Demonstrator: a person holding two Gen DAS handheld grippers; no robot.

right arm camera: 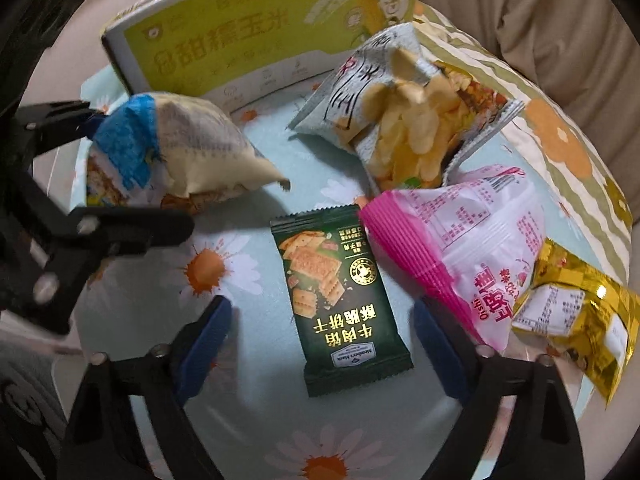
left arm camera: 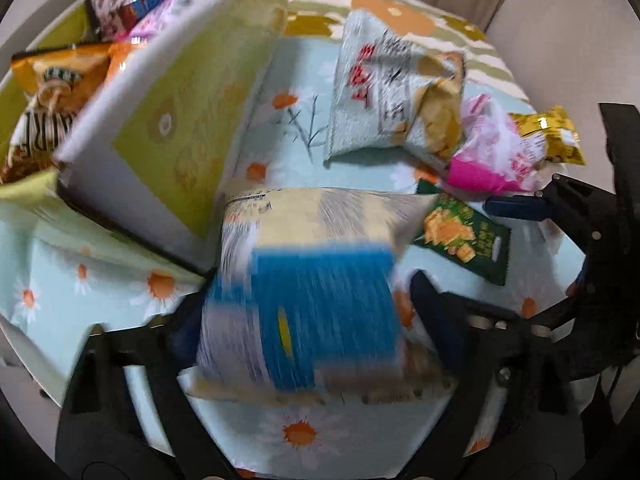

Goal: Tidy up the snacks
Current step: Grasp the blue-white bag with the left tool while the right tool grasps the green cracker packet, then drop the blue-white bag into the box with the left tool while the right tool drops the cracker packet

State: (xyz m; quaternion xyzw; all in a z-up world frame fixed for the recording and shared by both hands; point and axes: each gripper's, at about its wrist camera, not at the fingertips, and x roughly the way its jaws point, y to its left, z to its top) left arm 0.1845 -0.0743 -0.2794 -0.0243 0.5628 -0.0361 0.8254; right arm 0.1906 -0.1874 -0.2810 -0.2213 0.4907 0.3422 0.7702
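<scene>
Daisy-print tablecloth (right arm camera: 248, 408): soft matt cloth. Green cracker packet (right arm camera: 340, 304): smooth plastic film, slight sheen. Gold packet (right arm camera: 592, 320): shiny crinkled foil. Yellow-green box (right arm camera: 256, 28): matt printed cardboard. Pink bag (right arm camera: 460, 248): glossy plastic.

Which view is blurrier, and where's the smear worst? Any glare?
Left wrist: heavy motion smear on the blue-and-cream bag between the fingers, box soft. Right wrist: sharper, print on the dark green cracker packet readable, small glint on the gold packet. Both: fisheye bending at the edges.

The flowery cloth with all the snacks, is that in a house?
Probably a home: a daisy tablecloth covers the table, a curtain hangs behind, and loose snack packets lie beside a green cardboard box.
</scene>
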